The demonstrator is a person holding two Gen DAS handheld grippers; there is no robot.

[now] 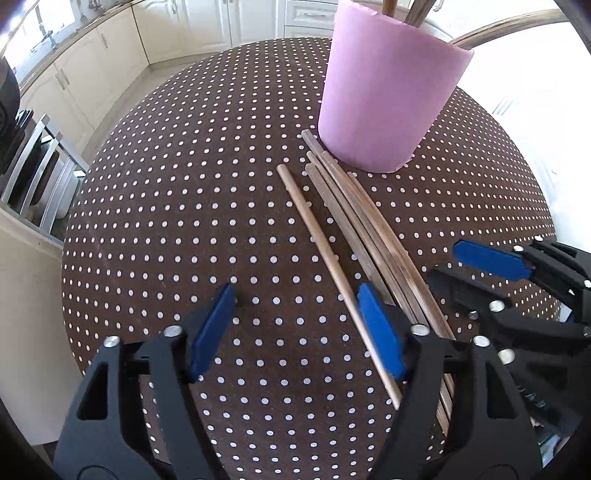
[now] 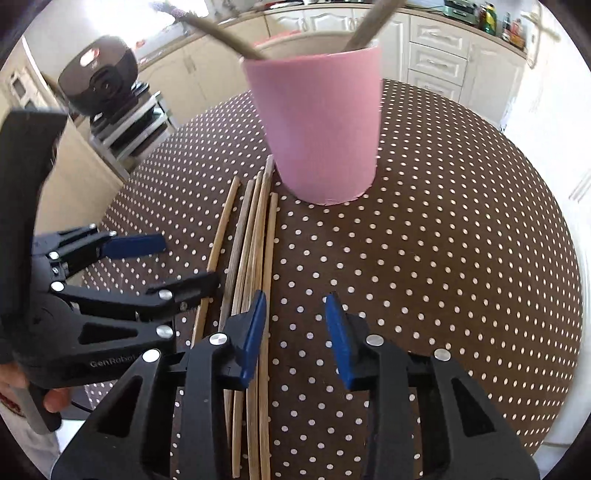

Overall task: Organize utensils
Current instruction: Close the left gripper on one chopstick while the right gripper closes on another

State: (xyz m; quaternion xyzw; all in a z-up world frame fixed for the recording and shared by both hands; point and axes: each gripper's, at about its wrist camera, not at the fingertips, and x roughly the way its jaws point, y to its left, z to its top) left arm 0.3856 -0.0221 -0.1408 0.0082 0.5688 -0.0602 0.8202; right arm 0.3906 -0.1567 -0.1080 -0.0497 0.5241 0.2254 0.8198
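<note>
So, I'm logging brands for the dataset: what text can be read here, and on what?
"GenRobot", last letters partly hidden, on the left gripper body, seen from the right wrist.
Bottles on the counter: labels too small and blurred to read.
Nothing else legible.

Chopsticks (image 1: 354,229) beside pink cup (image 1: 384,99)

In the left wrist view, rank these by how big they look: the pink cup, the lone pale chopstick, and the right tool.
1. Pink cup, biggest.
2. Right tool, partly cut off at the frame edge and nearer the camera, so unsure.
3. Lone pale chopstick: long but very thin.
</note>
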